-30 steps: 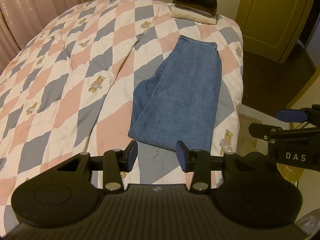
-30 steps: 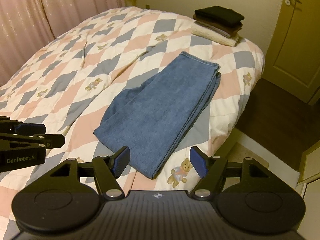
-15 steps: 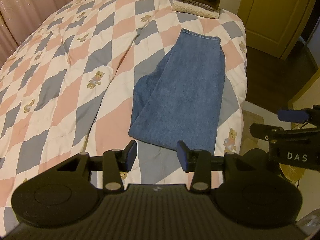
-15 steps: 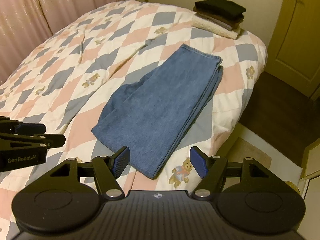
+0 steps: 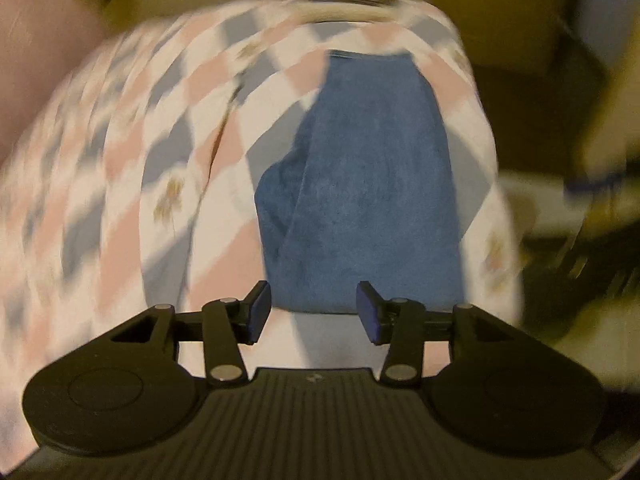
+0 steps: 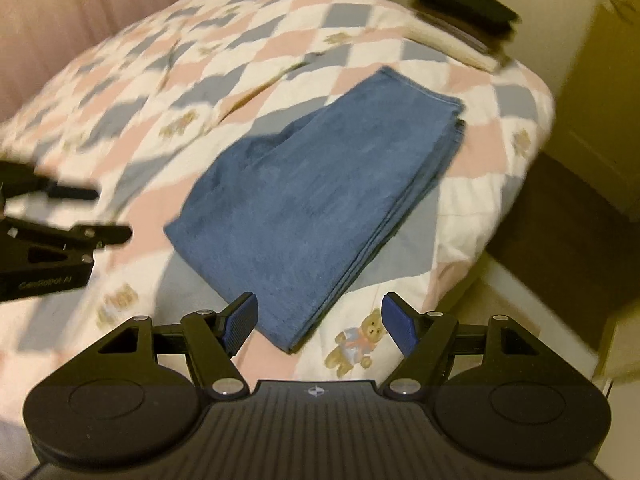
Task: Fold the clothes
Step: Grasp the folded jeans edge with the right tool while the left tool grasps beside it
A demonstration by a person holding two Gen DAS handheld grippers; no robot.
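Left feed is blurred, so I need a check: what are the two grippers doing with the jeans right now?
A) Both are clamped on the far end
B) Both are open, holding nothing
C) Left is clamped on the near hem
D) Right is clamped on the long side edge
B: the left gripper and the right gripper both stand with jaws apart and nothing between them, while the jeans lie flat on the quilt.

quilt (image 6: 120, 112) left of jeans (image 6: 320, 200): free | far edge: folded stack (image 6: 464, 20) blocks
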